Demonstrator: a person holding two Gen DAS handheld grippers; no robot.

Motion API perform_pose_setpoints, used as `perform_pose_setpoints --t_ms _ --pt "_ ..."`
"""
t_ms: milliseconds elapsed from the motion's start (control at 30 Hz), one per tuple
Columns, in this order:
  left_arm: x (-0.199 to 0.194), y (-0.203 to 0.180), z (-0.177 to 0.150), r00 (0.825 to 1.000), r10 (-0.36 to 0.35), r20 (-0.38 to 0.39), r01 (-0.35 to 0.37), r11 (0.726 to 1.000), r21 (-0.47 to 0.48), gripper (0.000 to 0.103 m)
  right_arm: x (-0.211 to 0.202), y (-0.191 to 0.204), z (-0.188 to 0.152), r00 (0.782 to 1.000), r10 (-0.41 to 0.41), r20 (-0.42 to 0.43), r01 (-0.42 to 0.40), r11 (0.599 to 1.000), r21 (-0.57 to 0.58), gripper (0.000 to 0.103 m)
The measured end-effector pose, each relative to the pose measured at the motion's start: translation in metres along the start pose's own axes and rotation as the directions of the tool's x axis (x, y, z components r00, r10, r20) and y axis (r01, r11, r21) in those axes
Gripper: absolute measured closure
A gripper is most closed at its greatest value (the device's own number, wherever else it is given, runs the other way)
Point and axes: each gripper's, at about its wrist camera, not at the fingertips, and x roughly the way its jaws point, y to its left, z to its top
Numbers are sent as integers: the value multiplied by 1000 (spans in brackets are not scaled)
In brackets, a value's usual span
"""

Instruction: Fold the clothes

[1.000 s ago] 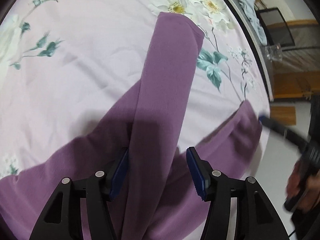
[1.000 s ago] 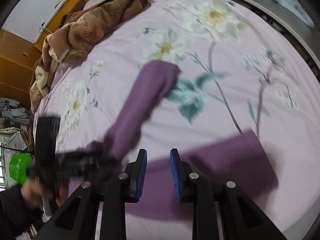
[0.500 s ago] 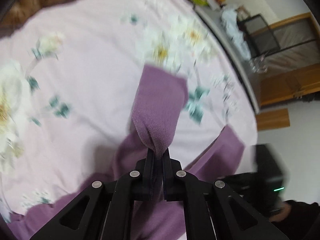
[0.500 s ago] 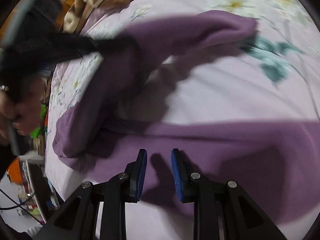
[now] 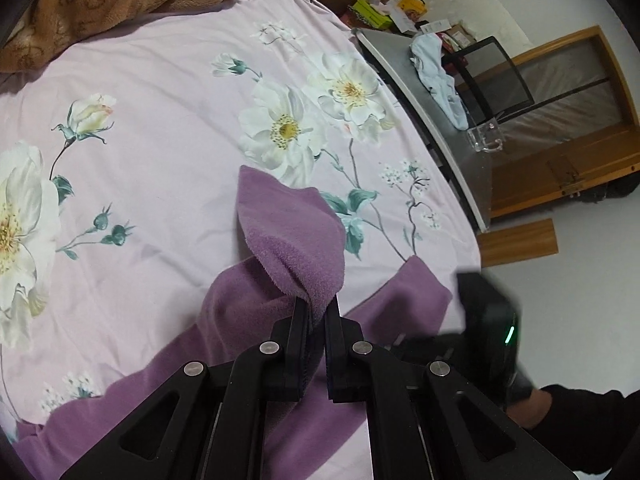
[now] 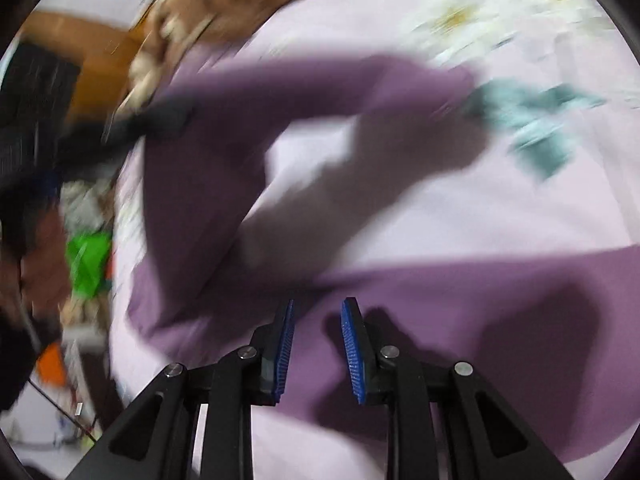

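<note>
A purple fleece garment [image 5: 256, 312] lies spread on a pink flowered bedsheet [image 5: 160, 128]. My left gripper [image 5: 317, 312] is shut on one long strip of it, a sleeve or leg [image 5: 296, 236], and holds that strip lifted off the bed. In the blurred right wrist view the same purple garment [image 6: 460, 292] lies under my right gripper [image 6: 318, 320], whose blue pads [image 6: 352, 344] stand apart just above the cloth with nothing between them. The lifted strip [image 6: 304, 92] arches across that view toward the left gripper's black body [image 6: 160, 120]. The right gripper's body [image 5: 488, 312] shows at the lower right.
A brown patterned blanket [image 5: 100, 0] is heaped at the head of the bed. A grey table [image 5: 448, 120] with a pale blue cloth [image 5: 440, 80], boxes and a black chair [image 5: 492, 76] runs along the bed's right side. A dark-sleeved hand [image 5: 560, 412] holds the right gripper.
My left gripper closed on the purple strip and lifted it off the bed. The right gripper swung lower and closer over the other part of the garment, still open.
</note>
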Motion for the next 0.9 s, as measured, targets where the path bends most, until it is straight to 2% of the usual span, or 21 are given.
perform_pose_setpoints --t_ms 33,133,200,267,400,500,533,600,667,733,800,833,900 --pt "-2 -1 0 1000 -1 0 1 1000 1 96 12 9 0 999 21 -47 -23 999 -33 77" --pt "-10 -7 0 1000 -3 2 3 1000 15 96 52 22 11 997 32 -74 -38 996 -77 77" --pt "-17 -13 1 1000 -2 6 2 999 32 96 60 19 26 999 44 -19 -45 998 -49 78" --pt "-24 -19 1 1000 -1 9 1 999 48 96 53 8 42 995 55 88 -57 998 22 78" --pt "-27 -25 -2 1000 -7 6 7 999 54 96 14 -18 38 980 36 197 -65 988 143 78" --pt "-10 -28 -10 999 -33 -24 34 999 37 96 -30 -36 16 973 -27 229 -17 982 186 78" --pt "-1 -31 -14 998 -44 -38 45 998 33 96 -49 -44 -1 970 -72 234 21 977 214 78" --pt "25 -39 -28 993 -73 -94 76 997 33 96 -75 -55 -18 960 -148 238 81 960 267 78" --pt "58 -46 -48 978 -108 -179 114 993 27 94 -103 -67 -33 948 -210 240 127 939 320 77" --pt "89 -49 -68 957 -101 -272 113 993 30 89 -116 -76 -46 940 -260 220 167 916 366 76" --pt "96 -51 -77 953 -86 -290 103 994 41 86 -128 -83 -51 931 -287 223 188 906 379 76" --pt "96 -50 -80 954 -85 -288 101 994 40 74 -132 -78 -47 924 -298 238 198 909 368 76" --pt "81 -45 -77 966 -110 -235 116 993 11 57 -137 -65 -36 911 -312 268 215 917 336 74"
